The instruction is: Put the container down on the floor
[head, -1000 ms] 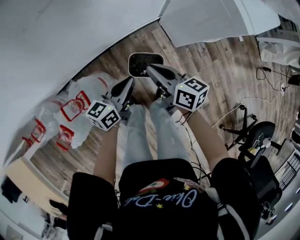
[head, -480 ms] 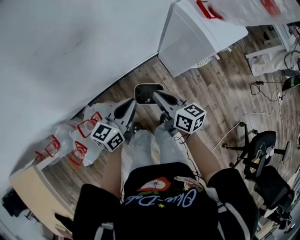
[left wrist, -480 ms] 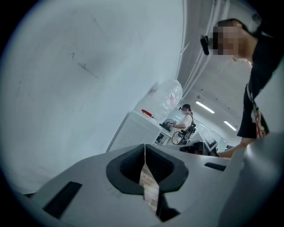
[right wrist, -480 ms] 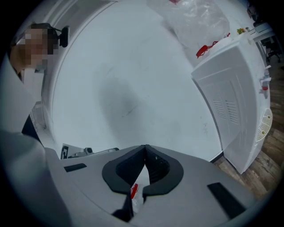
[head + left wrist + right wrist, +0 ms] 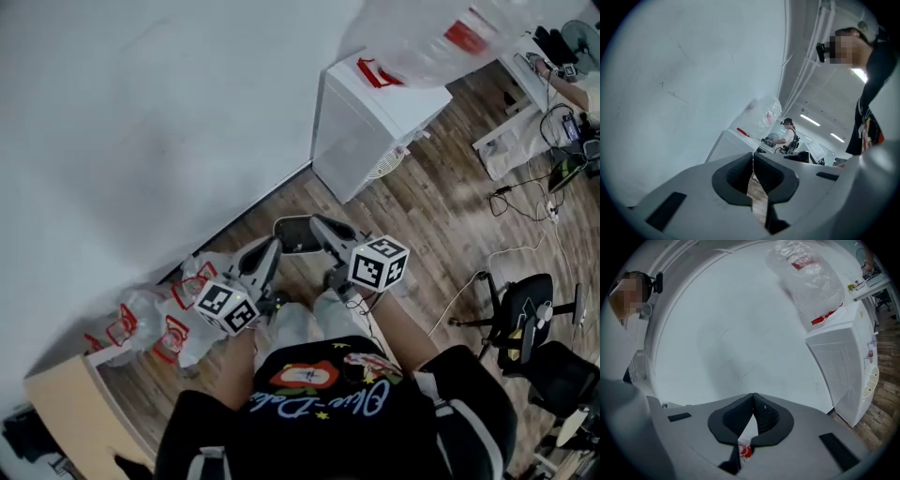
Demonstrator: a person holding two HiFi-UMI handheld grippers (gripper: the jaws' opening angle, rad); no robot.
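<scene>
On the wood floor in front of the white cabinet, off its left corner and at the foot of the wall, lies the container. It is a dark, round-cornered tray with a pale rim, flat on the boards, and neither tool grips it. In the head view the left gripper overlaps its left edge and the right gripper its right edge, both pointing toward the wall. Each gripper's own view shows its jaws clenched tip to tip with nothing between them. Floor boards show through the gap under the left pair, and a scrap of red-printed plastic shows under the right pair.

A second ago the head view sat much lower. The container loomed larger and higher in the picture, and only the cabinet's bottom corner showed. Now the whole cabinet is in sight, with a clear bag with red print on its top, and both grippers have come up along with the camera. The container keeps its spot left of the cabinet at the wall's foot. The jaws were closed and empty then as now. Further left of the cabinet, along the wall, the red-printed plastic bags lie heaped as before, only smaller in the picture.
</scene>
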